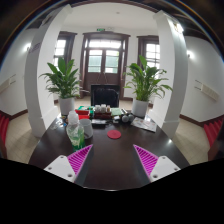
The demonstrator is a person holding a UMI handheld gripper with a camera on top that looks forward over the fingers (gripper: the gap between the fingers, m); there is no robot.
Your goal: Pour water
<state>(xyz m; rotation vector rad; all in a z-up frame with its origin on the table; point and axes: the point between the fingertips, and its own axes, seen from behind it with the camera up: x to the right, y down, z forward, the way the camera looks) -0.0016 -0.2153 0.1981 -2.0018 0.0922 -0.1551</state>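
Note:
My gripper (112, 160) is open above a dark table (110, 150), its two magenta pads (80, 157) spread wide with nothing between them. Ahead and to the left of the left finger stands a clear plastic bottle with a green label (73, 128). A small red round thing (114, 133), like a coaster or lid, lies on the table straight ahead, beyond the fingers. Behind it sit dark small items, perhaps cups or a tea set (103, 117); they are too small to tell apart.
A white object (146, 125) lies on the table at the right. Two large potted plants (64, 78) (147, 80) flank a dark screen (104, 95) at the far end, under windows. White pillars stand at both sides. Red seats edge the room.

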